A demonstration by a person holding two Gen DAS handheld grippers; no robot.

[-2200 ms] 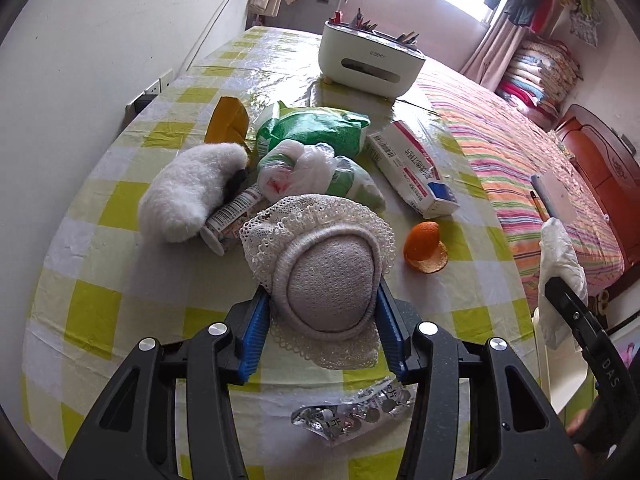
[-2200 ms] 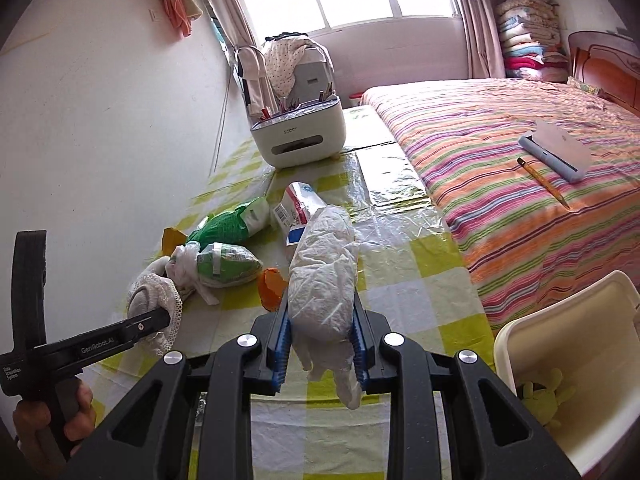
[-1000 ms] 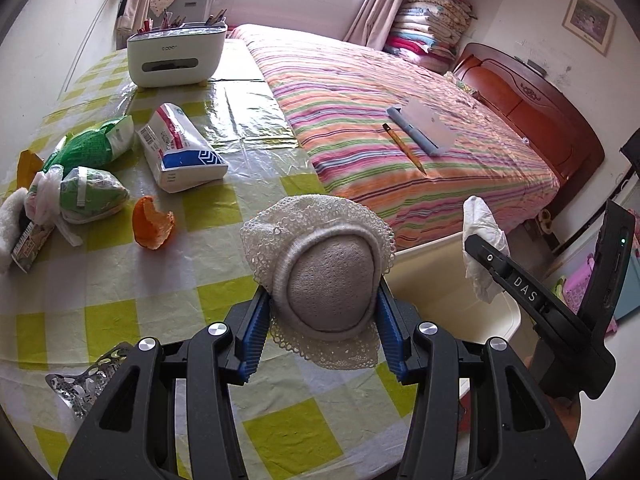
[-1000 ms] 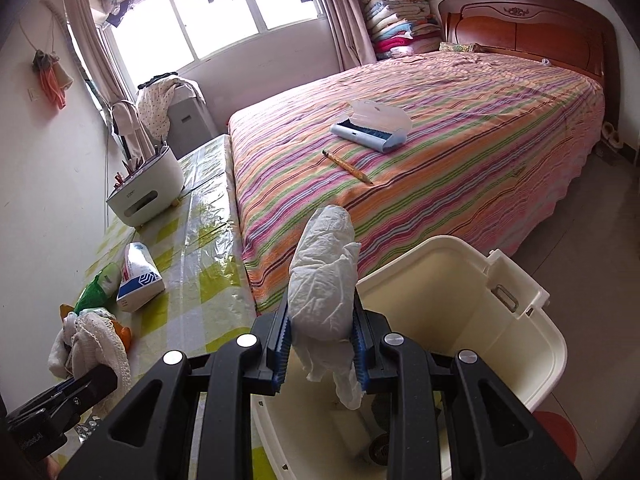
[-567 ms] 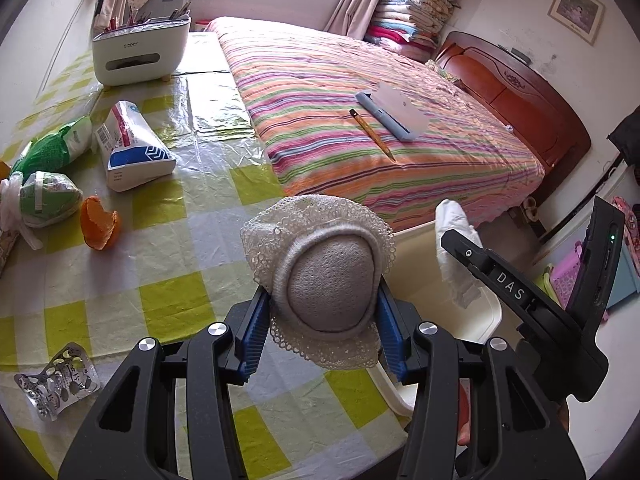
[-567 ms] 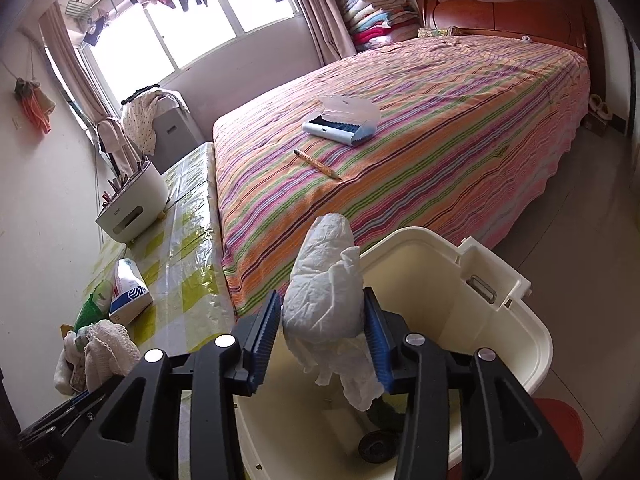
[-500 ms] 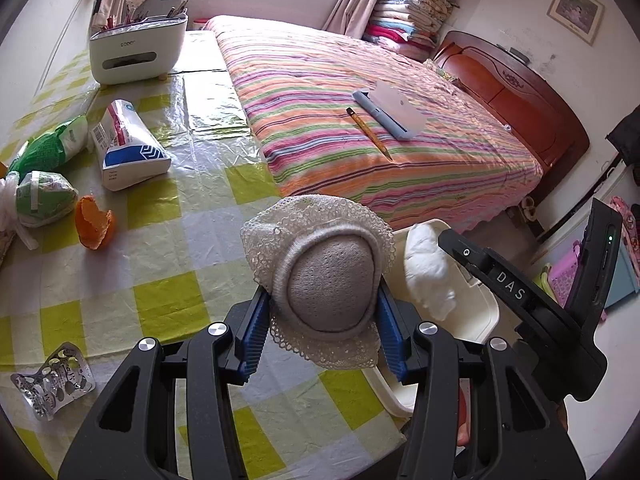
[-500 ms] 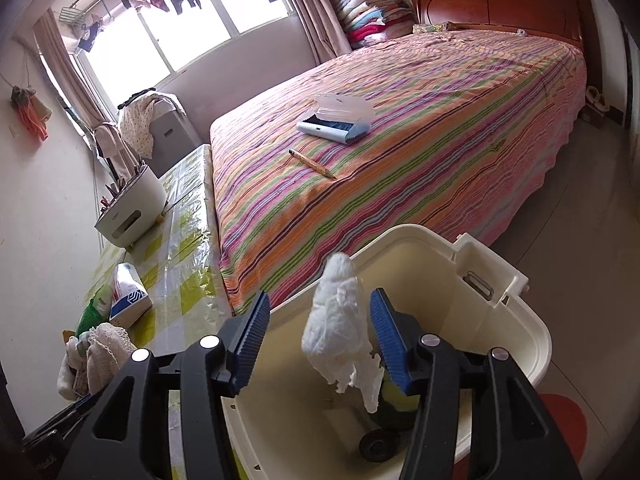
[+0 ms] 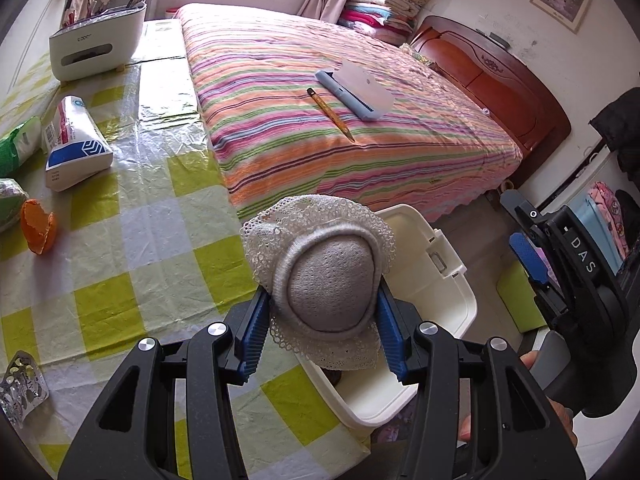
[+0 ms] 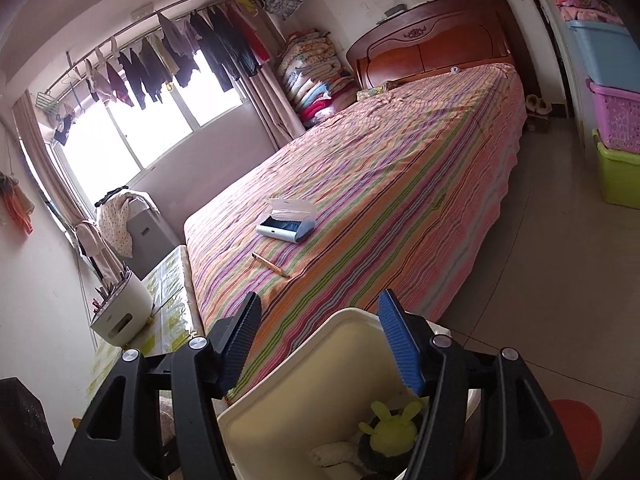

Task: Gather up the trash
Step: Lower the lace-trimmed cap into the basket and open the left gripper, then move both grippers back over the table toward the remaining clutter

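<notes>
My left gripper [image 9: 322,292] is shut on a grey knitted cap [image 9: 326,276] with a white lace brim. It hangs over the table's edge, just above the near rim of the white bin [image 9: 452,280]. To the right of the bin my right gripper [image 9: 520,232] is held in a hand. Seen from its own camera, the right gripper [image 10: 320,300] has its jaws opening with nothing between them, above the bin [image 10: 320,332]. In the bin lie a green plush toy [image 10: 390,420] and a crumpled white bag [image 10: 332,454].
On the yellow-checked tablecloth [image 9: 132,264] lie an orange peel [image 9: 38,232], a tissue pack [image 9: 74,152], a blister pack [image 9: 22,388] and a white organiser [image 9: 96,48]. The striped bed [image 9: 340,136] borders the table and bin. Storage boxes [image 10: 616,120] are stacked at the right wall.
The right gripper opened and the white bag dropped from it into the bin; it then tilted upward. The left gripper carried the cap rightward across the table to the bin.
</notes>
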